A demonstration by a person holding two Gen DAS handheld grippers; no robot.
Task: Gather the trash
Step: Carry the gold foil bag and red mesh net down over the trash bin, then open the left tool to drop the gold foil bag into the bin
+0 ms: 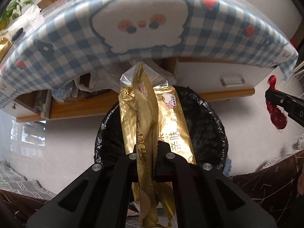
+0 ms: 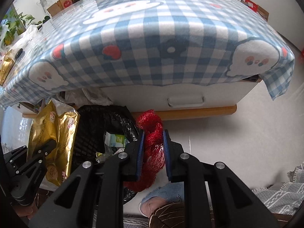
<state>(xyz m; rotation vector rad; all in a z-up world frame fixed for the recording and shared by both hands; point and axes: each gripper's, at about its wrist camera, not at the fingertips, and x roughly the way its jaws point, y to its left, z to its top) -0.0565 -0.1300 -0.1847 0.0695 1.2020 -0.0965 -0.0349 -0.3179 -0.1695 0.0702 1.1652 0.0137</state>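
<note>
A low white table under a blue-and-white checked cartoon tablecloth [image 2: 152, 43] is standing on a pale floor, potted plants [image 2: 13, 24] behind it. In front of it, one black-lined round trash bin [image 1: 209, 125] is sitting. The left gripper [image 1: 147, 152] is clamping one gold foil wrapper [image 1: 152, 114] over the bin; the right gripper [image 2: 153, 142] is pinching one red mesh net [image 2: 153, 138] beside the bin's rim.

The gold wrapper [image 1: 152, 117] carries large Chinese characters — "亲肤" reads clearly — plus a pink "4" on its round white badge. Other print is too blurred to read.
</note>
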